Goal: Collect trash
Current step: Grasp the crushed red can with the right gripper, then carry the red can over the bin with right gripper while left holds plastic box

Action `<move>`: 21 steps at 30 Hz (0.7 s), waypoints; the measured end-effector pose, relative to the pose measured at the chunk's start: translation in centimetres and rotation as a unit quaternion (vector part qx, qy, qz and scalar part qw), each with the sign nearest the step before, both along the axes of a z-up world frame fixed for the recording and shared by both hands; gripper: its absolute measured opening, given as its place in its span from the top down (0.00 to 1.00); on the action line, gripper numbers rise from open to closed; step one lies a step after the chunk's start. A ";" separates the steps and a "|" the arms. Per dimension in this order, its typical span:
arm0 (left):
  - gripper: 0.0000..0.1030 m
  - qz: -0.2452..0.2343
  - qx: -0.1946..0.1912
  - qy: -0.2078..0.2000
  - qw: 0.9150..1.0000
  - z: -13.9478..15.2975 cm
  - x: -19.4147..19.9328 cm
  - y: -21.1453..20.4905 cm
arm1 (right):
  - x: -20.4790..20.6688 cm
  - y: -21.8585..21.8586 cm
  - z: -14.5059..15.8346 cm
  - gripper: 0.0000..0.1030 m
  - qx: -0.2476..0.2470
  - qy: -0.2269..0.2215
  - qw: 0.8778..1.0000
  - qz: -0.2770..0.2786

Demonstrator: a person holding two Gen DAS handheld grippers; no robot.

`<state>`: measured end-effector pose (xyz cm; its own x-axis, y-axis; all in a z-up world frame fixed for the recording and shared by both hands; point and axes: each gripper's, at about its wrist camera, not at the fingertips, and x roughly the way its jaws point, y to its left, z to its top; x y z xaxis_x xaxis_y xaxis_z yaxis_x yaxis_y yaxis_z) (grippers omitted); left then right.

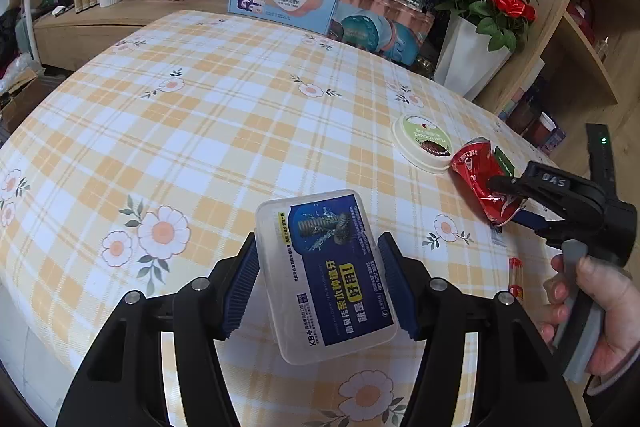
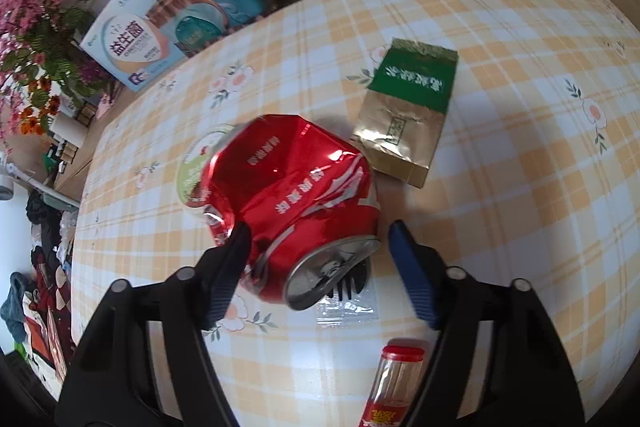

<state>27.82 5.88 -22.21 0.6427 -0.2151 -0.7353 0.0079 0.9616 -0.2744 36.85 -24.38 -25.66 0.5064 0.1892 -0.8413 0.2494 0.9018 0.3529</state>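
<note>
Left gripper (image 1: 316, 279) squeezing a clear plastic box with blue label (image 1: 326, 277).
Right gripper (image 2: 318, 269) around a crushed red metal can (image 2: 292, 195), one finger touching, grip unclear; yellow checked tablecloth (image 1: 224, 131) below.

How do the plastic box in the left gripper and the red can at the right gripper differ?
The plastic box is flat, rectangular, clear and intact; the red can is round metal, crushed. The box is clamped between both pads, while one pad stands off the can. Both are printed.

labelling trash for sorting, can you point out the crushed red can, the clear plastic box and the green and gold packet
crushed red can (image 2: 288, 187), right wrist view, dented side wall
clear plastic box (image 1: 324, 275), left wrist view, blue label on lid
green and gold packet (image 2: 404, 115), right wrist view, middle of its face
</note>
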 end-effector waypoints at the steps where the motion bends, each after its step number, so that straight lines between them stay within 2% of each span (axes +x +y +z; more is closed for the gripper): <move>1: 0.44 0.000 -0.001 -0.002 1.000 0.1 -0.2 0.2 | 0.0 -0.1 -0.2 0.43 -0.003 0.004 1.000 0.001; 2: 0.44 -0.001 -0.003 -0.003 1.000 0.2 -0.4 0.3 | 0.0 -0.1 -0.1 0.51 -0.009 0.004 1.000 0.007; 3: 0.44 -0.002 -0.004 -0.005 1.000 0.3 -0.7 0.4 | 0.0 -0.1 0.0 0.53 -0.017 0.000 1.000 0.012; 4: 0.44 -0.002 -0.005 -0.007 1.000 0.4 -0.9 0.5 | -0.3 -0.1 0.4 0.61 -0.034 -0.005 0.999 0.021; 5: 0.44 -0.002 -0.007 -0.011 1.000 0.6 -1.1 0.7 | -0.5 -0.3 0.6 0.64 -0.036 -0.008 0.999 0.025; 15: 0.44 -0.009 -0.022 -0.025 0.999 1.9 -2.9 0.4 | -3.5 -2.6 2.7 0.66 -0.043 -0.047 0.997 0.040; 21: 0.44 -0.024 -0.025 -0.036 0.999 3.6 -4.9 -0.3 | -6.4 -3.4 5.5 0.66 -0.049 -0.082 0.994 0.049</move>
<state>22.95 5.61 -18.59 0.6821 -0.2829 -0.6743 0.0754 0.9444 -0.3199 30.47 -27.76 -20.15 0.6214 0.1651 -0.7659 0.1052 0.9511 0.2904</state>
